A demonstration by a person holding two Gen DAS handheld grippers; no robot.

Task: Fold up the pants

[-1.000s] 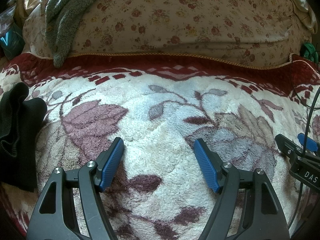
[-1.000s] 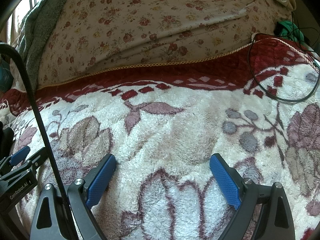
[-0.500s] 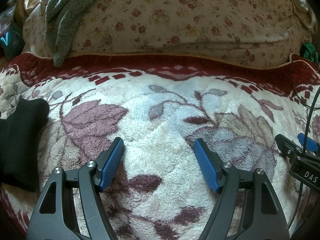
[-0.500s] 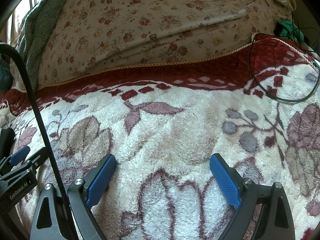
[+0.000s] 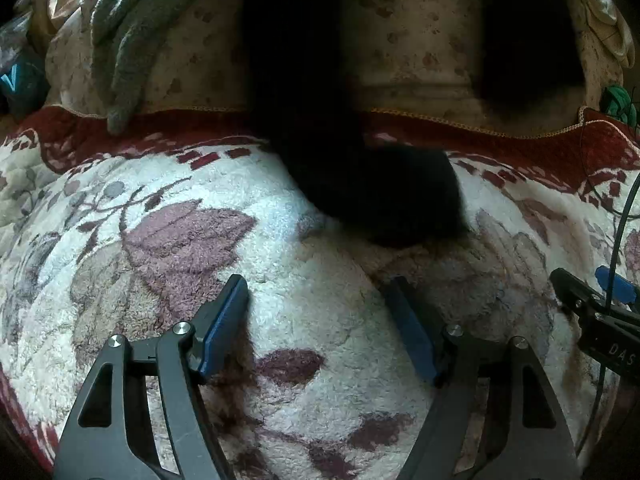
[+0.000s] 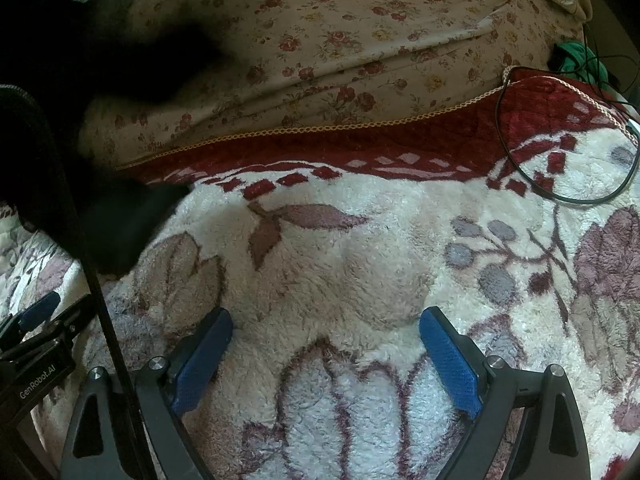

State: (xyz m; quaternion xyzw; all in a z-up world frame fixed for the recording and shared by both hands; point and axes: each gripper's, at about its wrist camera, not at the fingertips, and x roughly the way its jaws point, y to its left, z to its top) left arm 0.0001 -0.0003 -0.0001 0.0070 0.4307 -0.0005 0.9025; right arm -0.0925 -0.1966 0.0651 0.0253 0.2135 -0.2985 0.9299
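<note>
The black pants [image 5: 372,184] hang blurred in the air over the far part of the fleece blanket [image 5: 312,280] on the bed, nothing spread out yet, so folding seems unstarted. The left gripper [image 5: 320,312] and right gripper [image 6: 328,344] both gape, holding nothing. Next, probably, lay the pants flat, then pinch an edge.

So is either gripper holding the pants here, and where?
No. The left gripper and right gripper are open and empty; the black pants lie beyond them.
</note>
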